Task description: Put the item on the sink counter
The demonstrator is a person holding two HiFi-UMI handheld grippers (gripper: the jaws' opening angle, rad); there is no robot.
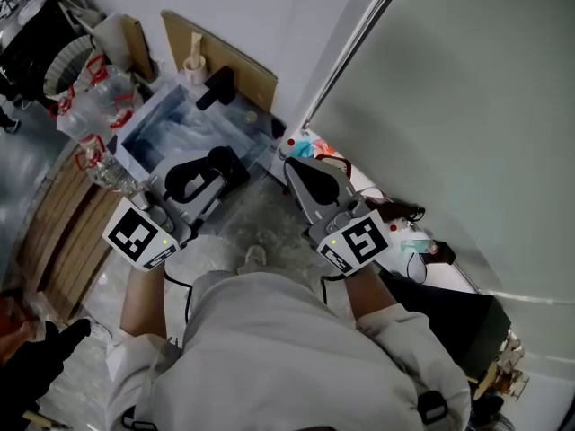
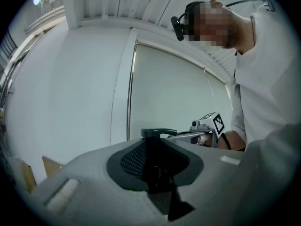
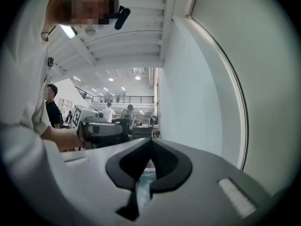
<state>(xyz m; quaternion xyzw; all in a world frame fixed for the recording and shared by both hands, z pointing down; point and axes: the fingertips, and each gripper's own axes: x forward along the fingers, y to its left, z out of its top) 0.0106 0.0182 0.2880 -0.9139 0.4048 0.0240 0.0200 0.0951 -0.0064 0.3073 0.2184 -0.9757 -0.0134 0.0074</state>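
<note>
One sink [image 1: 144,137] fills the upper left of my head view, with its counter [image 1: 260,128] running along the wall. My left gripper [image 1: 211,164] hangs just short of the basin, its jaws closed on what looks like a black item [image 2: 158,133] that I cannot identify. I judge the carry done and the set-down on the counter not yet made. My right gripper [image 1: 292,164] is held beside it, jaws nearly touching with nothing between them.

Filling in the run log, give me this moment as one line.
left gripper: black thing at jaws, grip unclear | right gripper: shut, nothing held | sink: just ahead of both
</note>
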